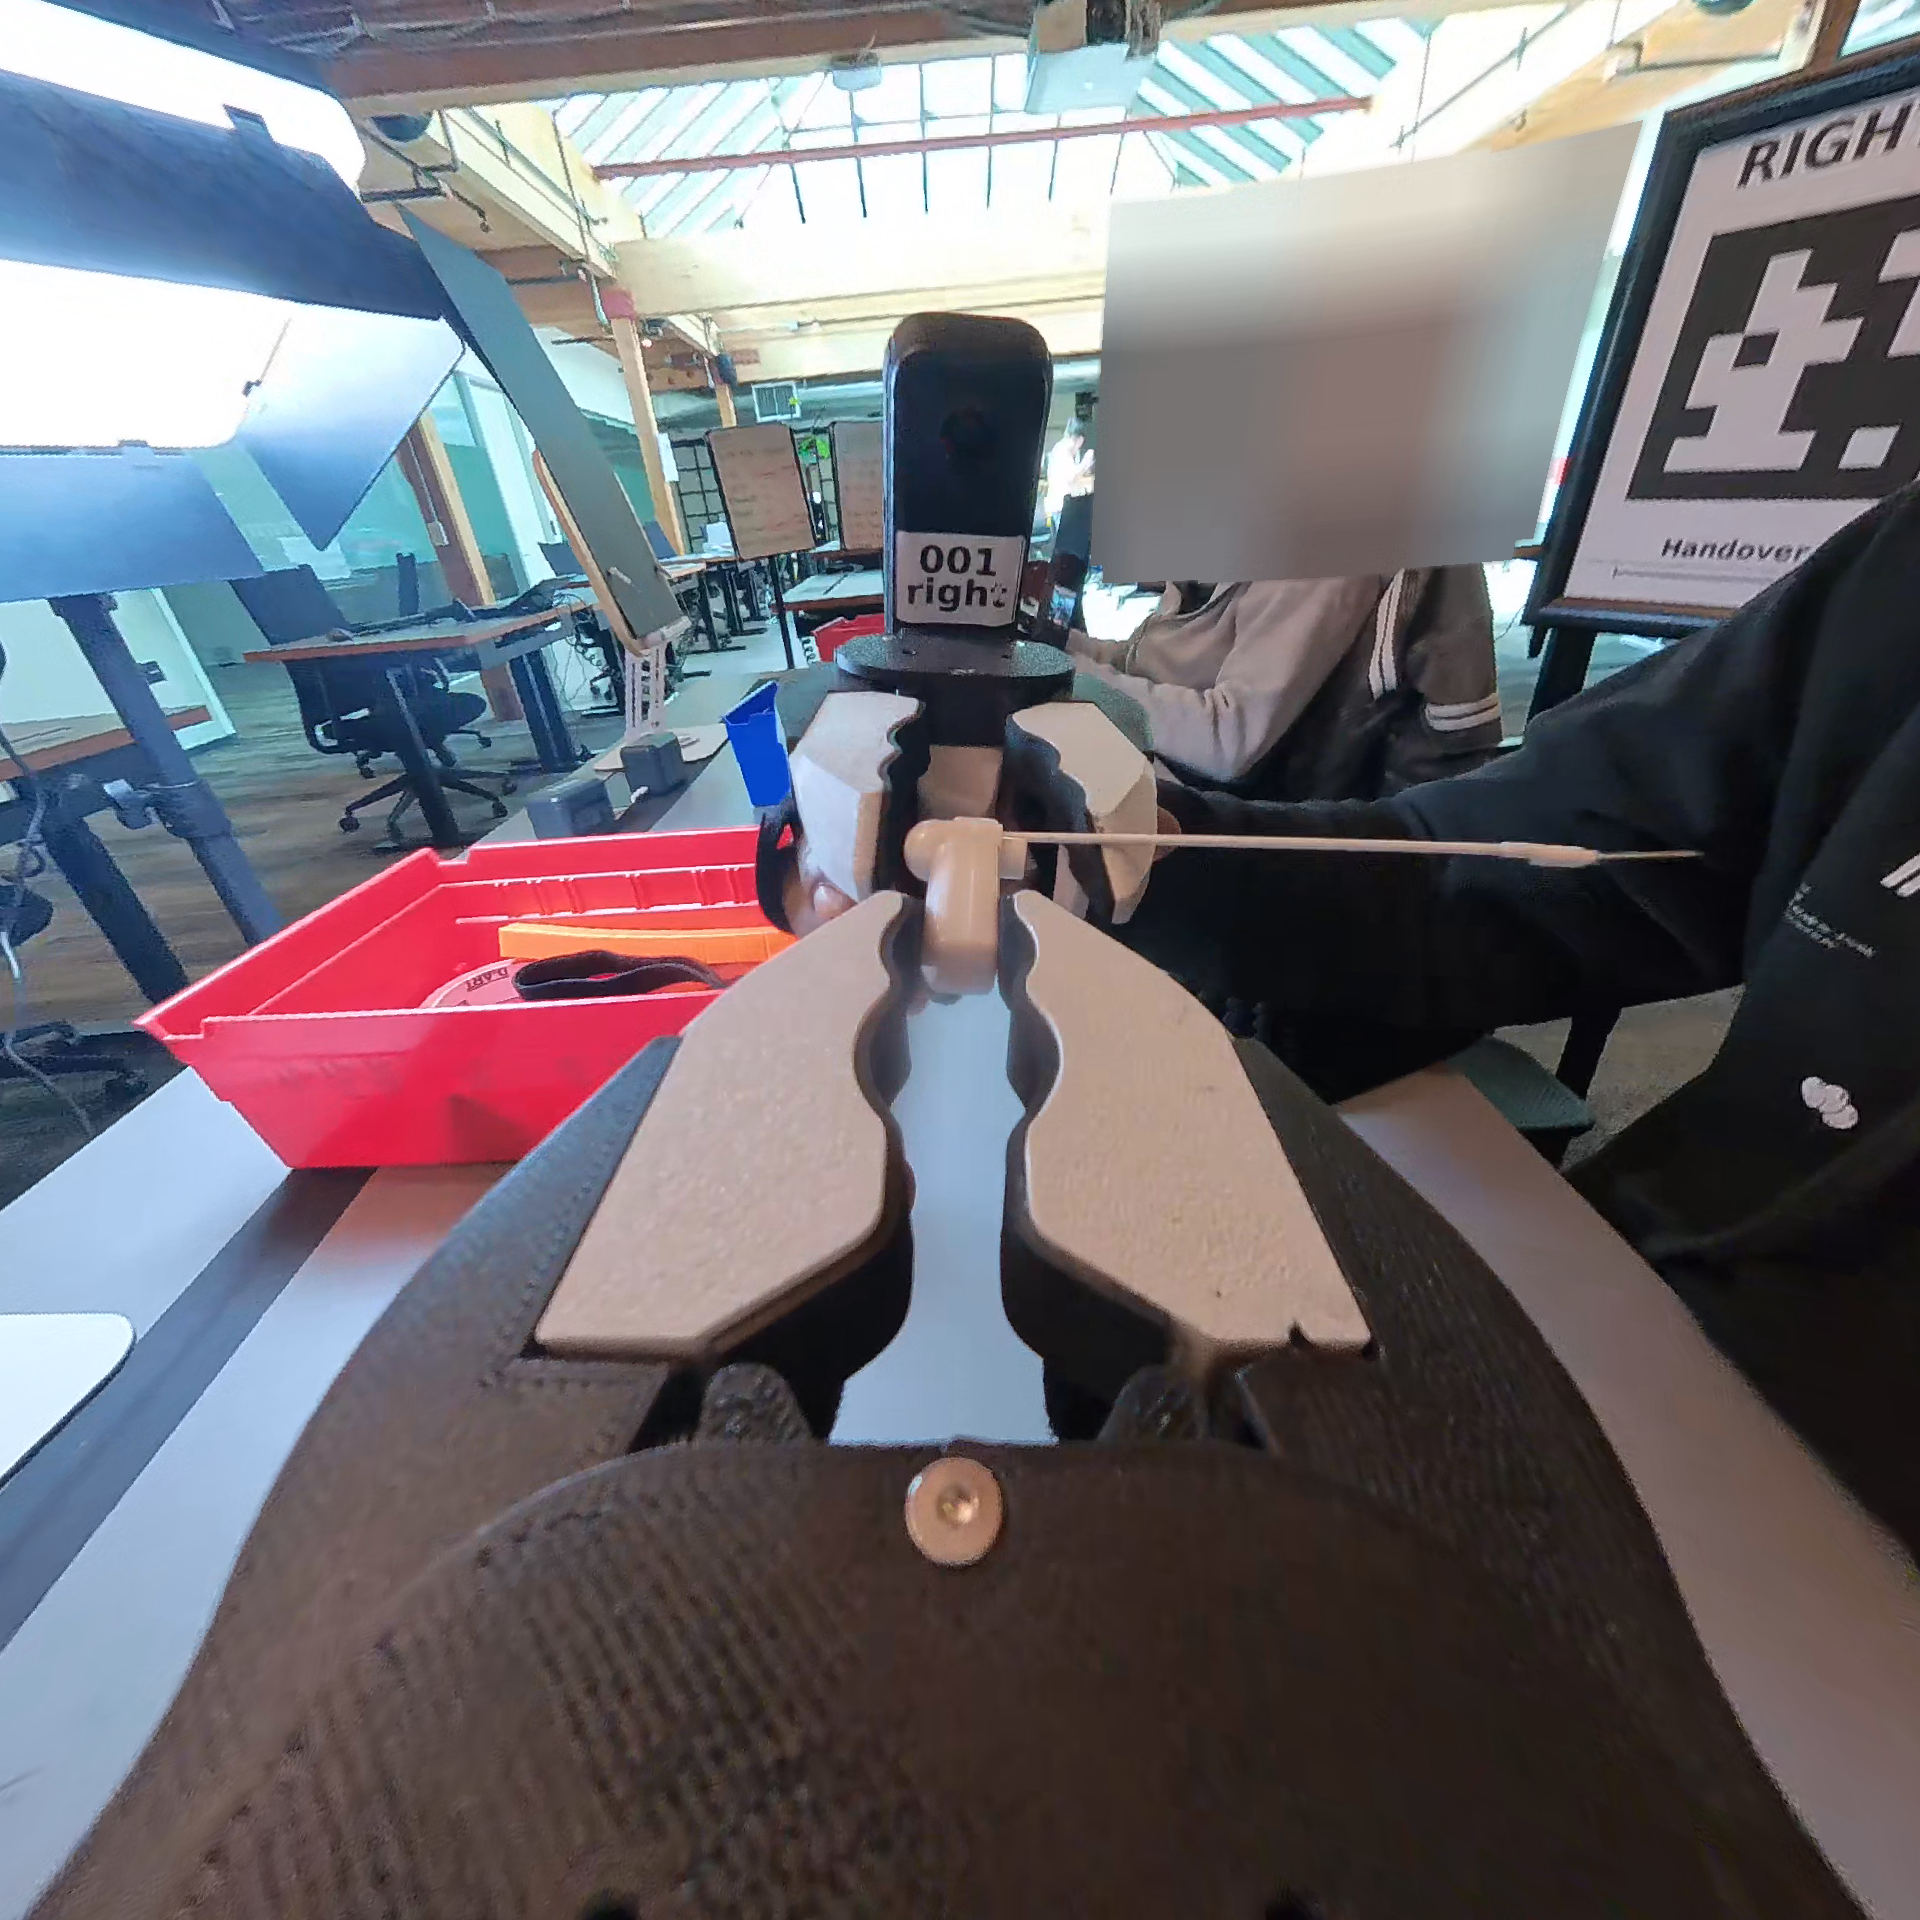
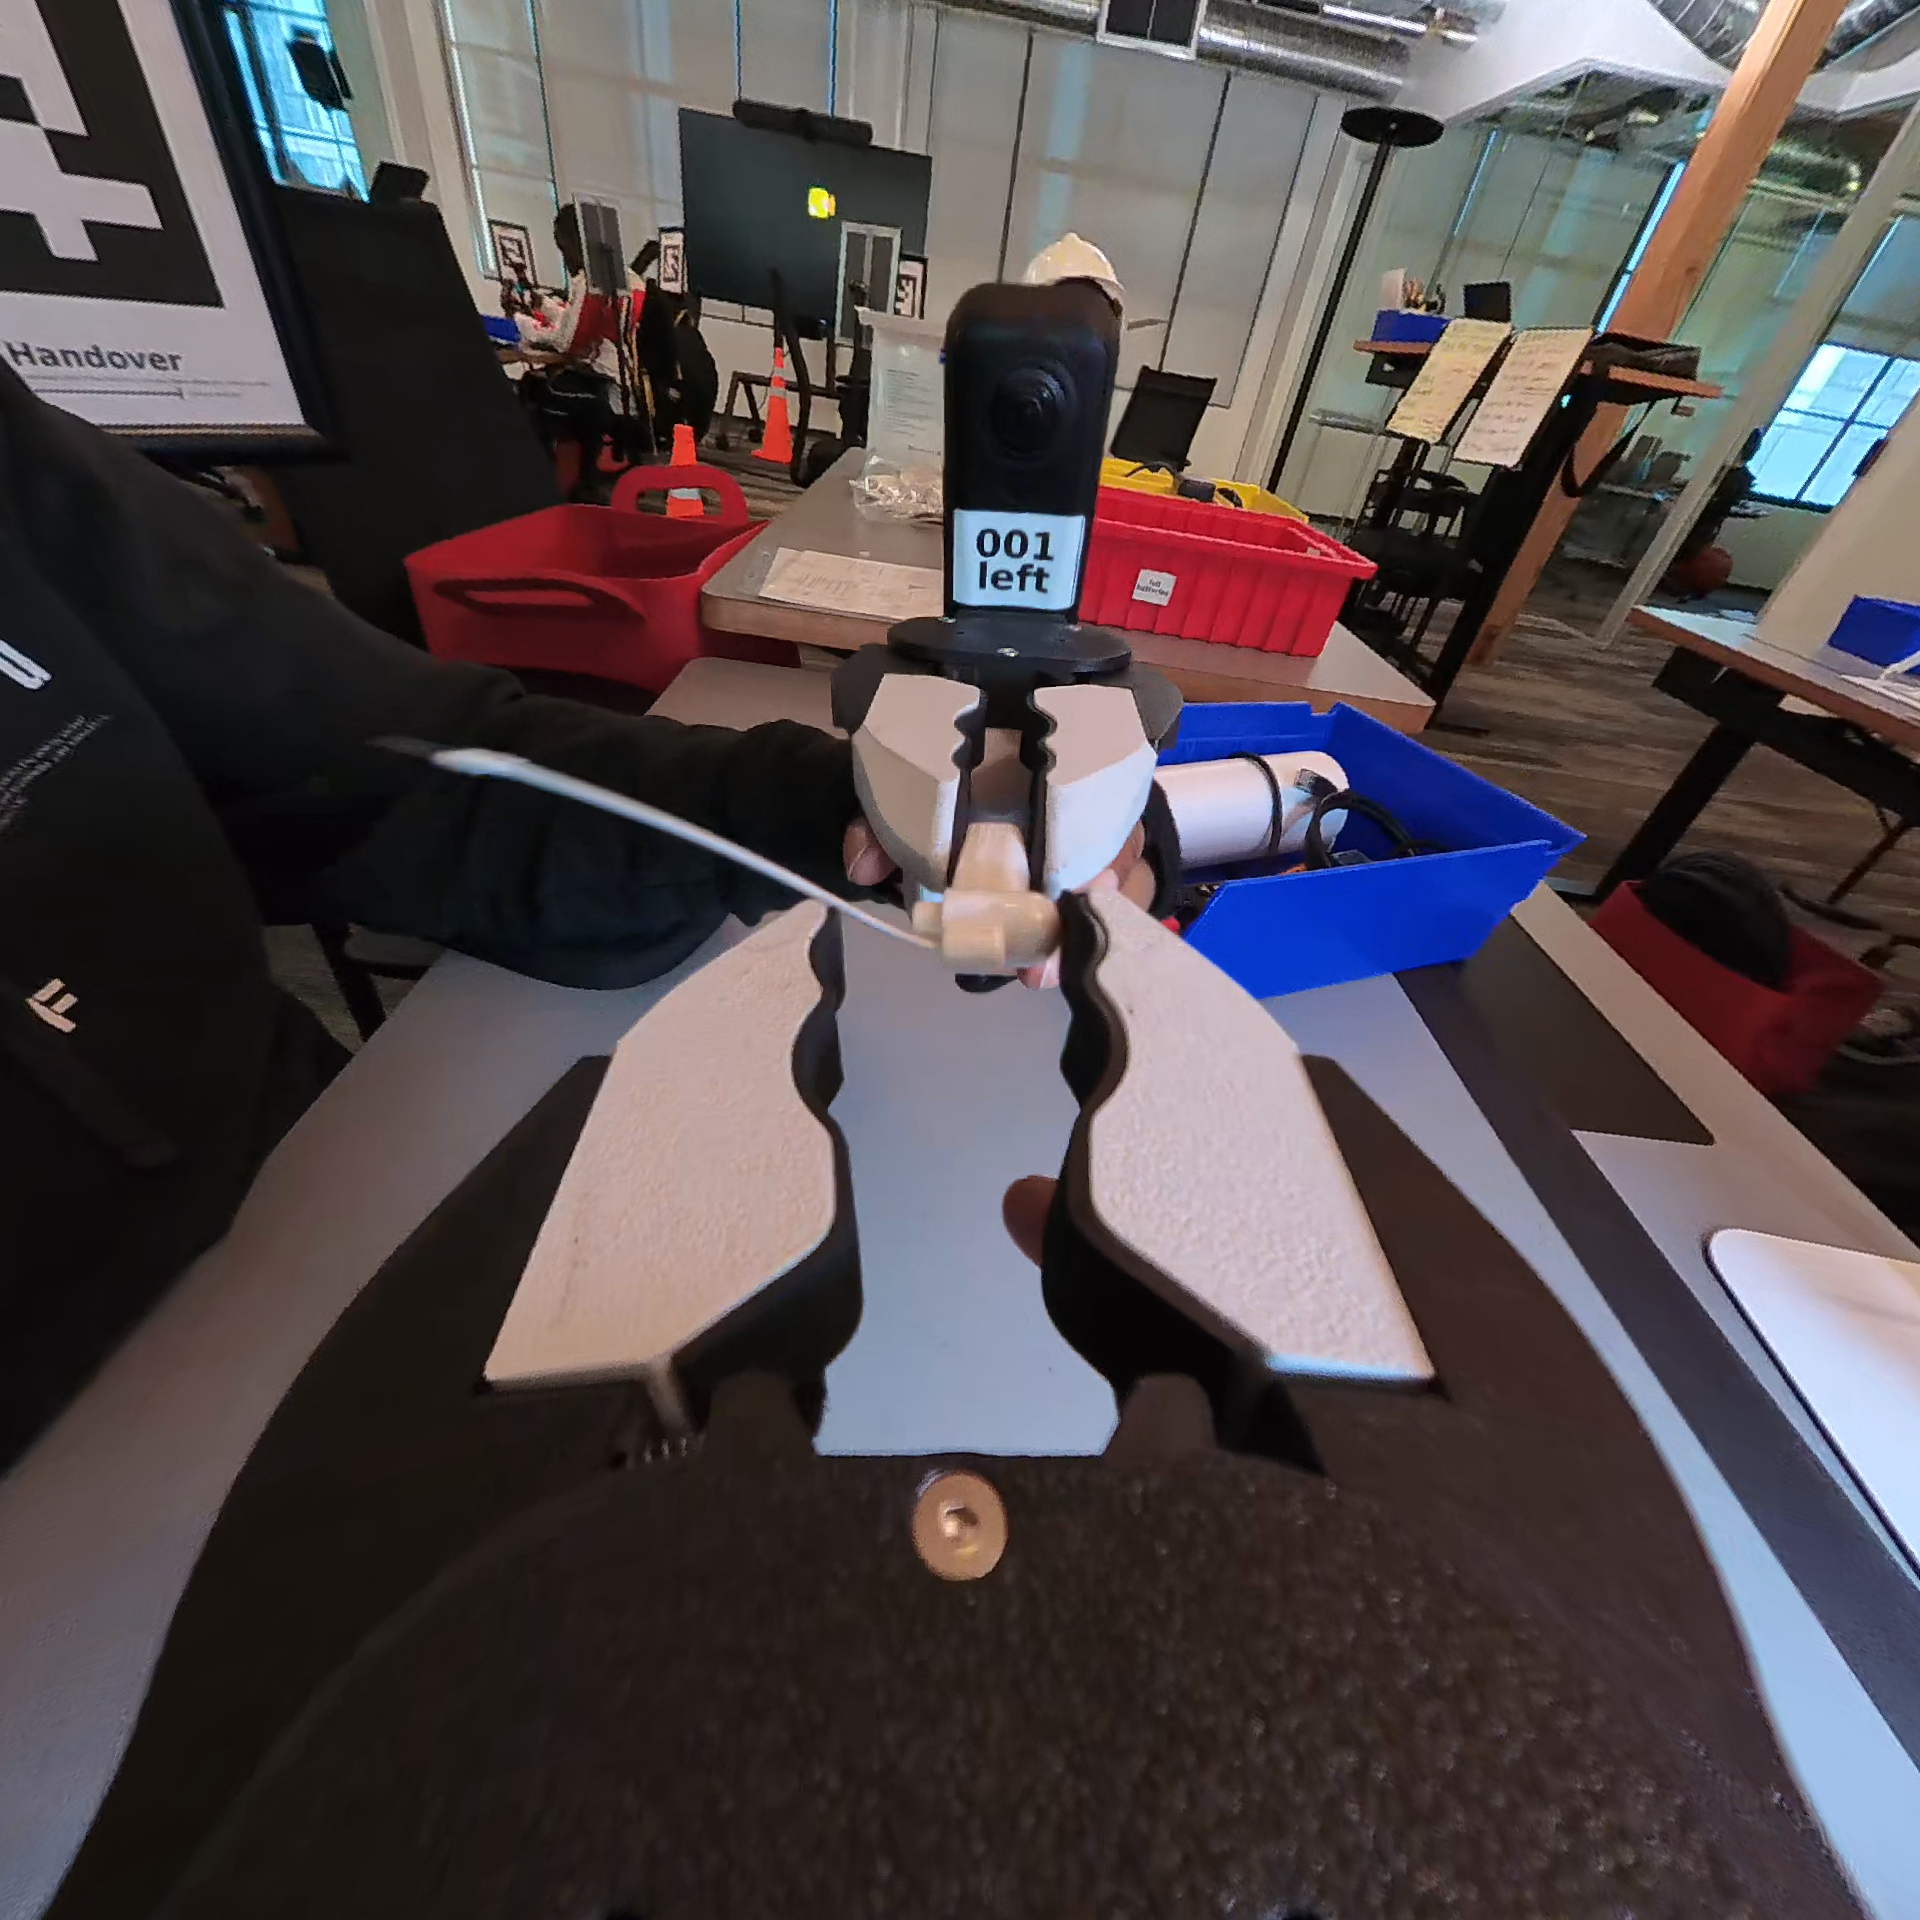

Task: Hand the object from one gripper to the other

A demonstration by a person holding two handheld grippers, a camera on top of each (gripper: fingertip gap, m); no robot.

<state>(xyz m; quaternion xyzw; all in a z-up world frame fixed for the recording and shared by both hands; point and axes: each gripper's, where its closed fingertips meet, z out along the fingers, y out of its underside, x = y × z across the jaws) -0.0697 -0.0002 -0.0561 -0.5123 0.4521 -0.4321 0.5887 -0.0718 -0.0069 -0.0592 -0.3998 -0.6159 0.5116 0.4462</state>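
The left gripper (image 1: 961, 940) is closed on the short stem of a small beige object (image 1: 961, 904), its fingers pinching it at the tips, held in the air above the grey table (image 1: 1475, 1195). From the object's crosspiece a thin white rod (image 1: 1299, 844) runs out sideways toward the person's black sleeve (image 1: 1558, 831); its dark tip is hard to make out against the cloth.

The right gripper (image 2: 951, 940) faces it, jaws wide apart around the crosspiece (in its own view the right finger (image 2: 1081, 935) seems to touch one end, though contact is uncertain).

A red tray (image 1: 312, 1081) sits behind on the table, its contents partly hidden by the grippers.
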